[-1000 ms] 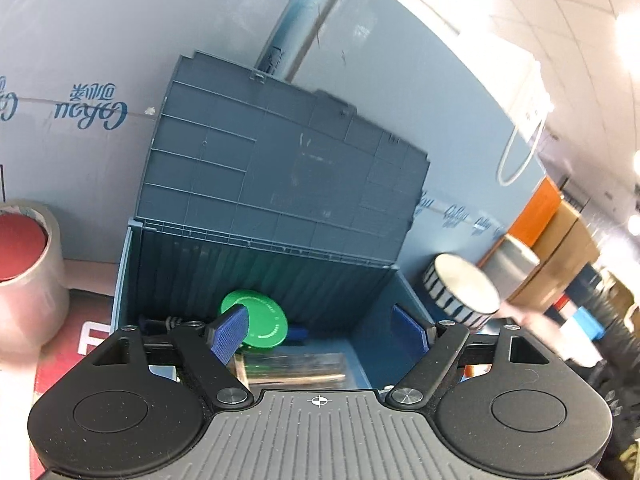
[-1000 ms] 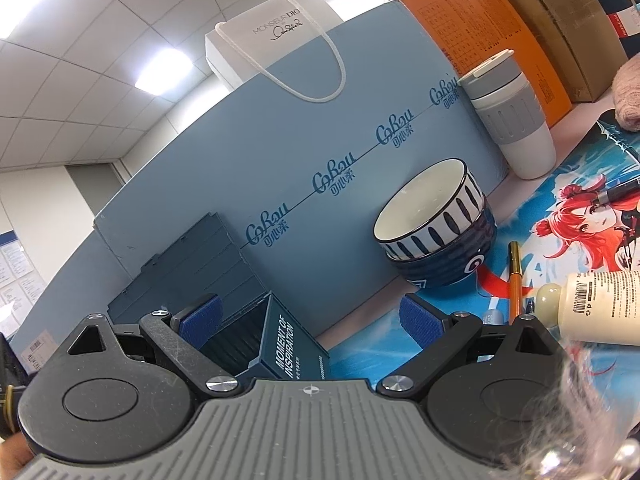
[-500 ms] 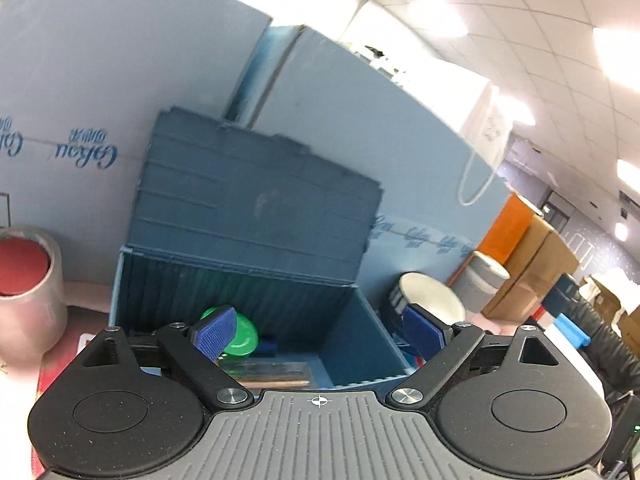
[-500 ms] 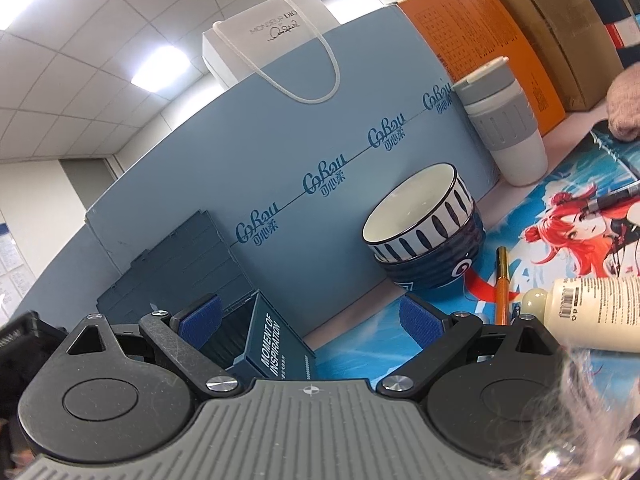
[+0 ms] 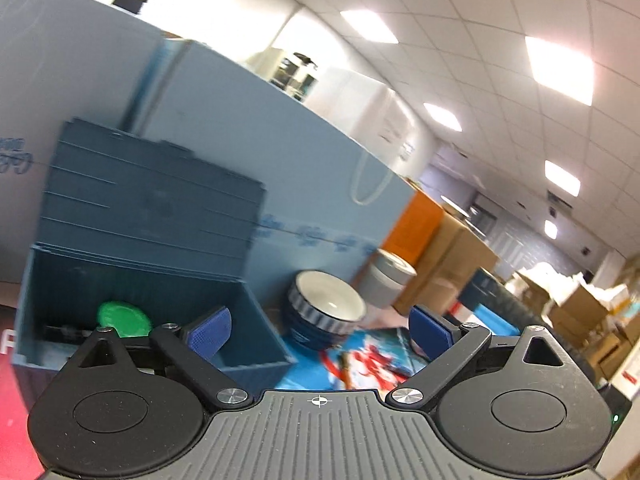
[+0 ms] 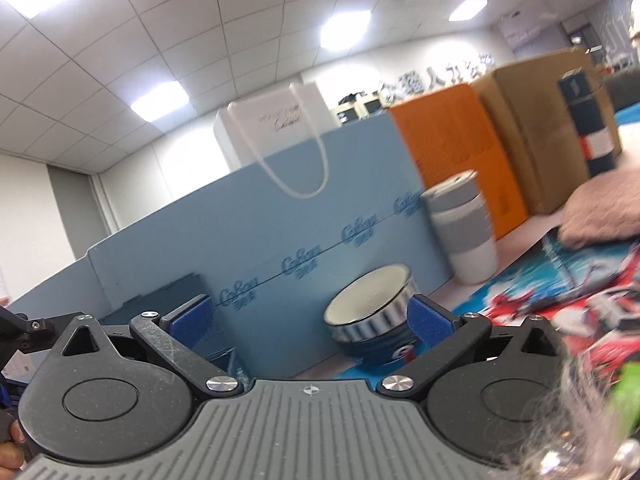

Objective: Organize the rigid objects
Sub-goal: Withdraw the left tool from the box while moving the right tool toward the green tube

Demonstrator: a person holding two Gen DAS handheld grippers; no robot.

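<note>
An open blue storage box (image 5: 256, 344) with its lid up stands at the left of the left wrist view; a green round lid (image 5: 124, 318) lies inside it. My left gripper (image 5: 320, 330) is open and empty, raised in front of the box's right end. A striped blue-and-white bowl (image 5: 326, 312) sits to the right of the box on a colourful printed mat (image 5: 372, 364). My right gripper (image 6: 310, 318) is open and empty, facing the same bowl (image 6: 370, 318) and the box's edge (image 6: 160, 300).
A grey-and-white cup (image 6: 466, 226) stands behind the bowl. A light blue foam board (image 6: 280, 232) backs the table, with a white paper bag (image 6: 272, 132) behind it. Orange and brown cartons (image 6: 520, 128) stand at the right. A pinkish-brown object (image 6: 600, 216) rests on the mat's far right edge.
The left gripper has pulled back and swung right, so the bowl and mat come into view. The right gripper has turned right; the bottle and pen have dropped from view.
</note>
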